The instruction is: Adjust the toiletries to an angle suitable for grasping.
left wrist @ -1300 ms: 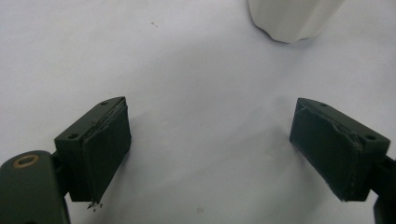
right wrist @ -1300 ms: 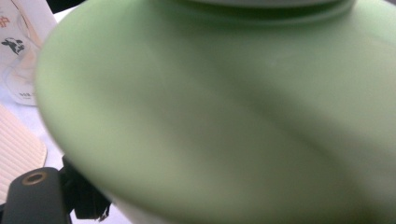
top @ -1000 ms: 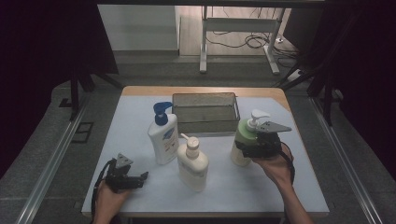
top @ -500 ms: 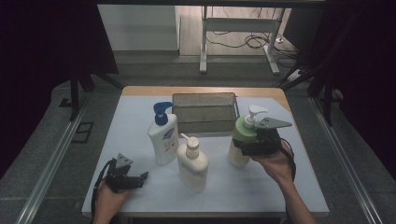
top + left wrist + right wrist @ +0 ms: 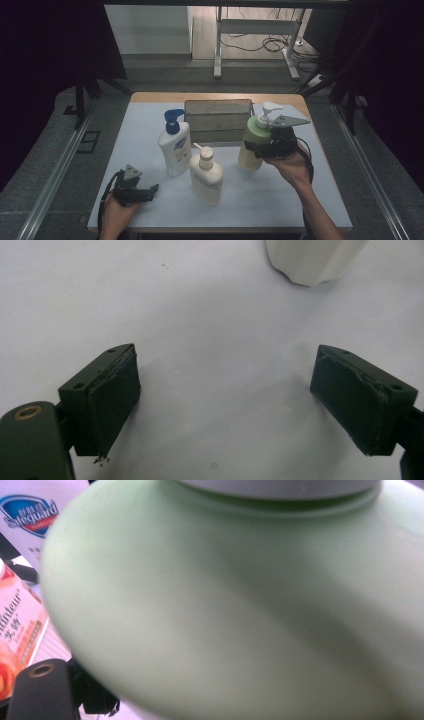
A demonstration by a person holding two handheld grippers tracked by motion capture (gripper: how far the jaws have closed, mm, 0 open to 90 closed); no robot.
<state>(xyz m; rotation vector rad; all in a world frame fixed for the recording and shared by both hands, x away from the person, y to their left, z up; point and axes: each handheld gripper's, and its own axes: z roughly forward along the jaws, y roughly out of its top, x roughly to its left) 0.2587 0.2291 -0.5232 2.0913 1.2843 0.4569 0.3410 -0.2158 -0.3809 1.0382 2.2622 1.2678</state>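
Green plastic is what your right gripper (image 5: 265,145) has closed on: the green pump bottle (image 5: 255,140) sits between its jaws, gripped high on the shoulder just under the white pump, which looks like a sensible hold because the body narrows there and the collar should stop it sliding down. In the right gripper view that shoulder presses right up against the camera. Take the wire basket (image 5: 218,120) at the back of the table as your landmark: the green bottle hangs just in front of its right corner, tilted a little, seemingly clear of the table, so I judge you are carrying it toward the basket. The white bottle with the blue pump (image 5: 175,145) stands in front of the basket's left end, and the cream bottle (image 5: 206,174) stands further forward, well short of it. Your left gripper (image 5: 150,190) rests near the table's front edge, far from the basket, jaws spread wide with nothing between them, likely waiting its turn
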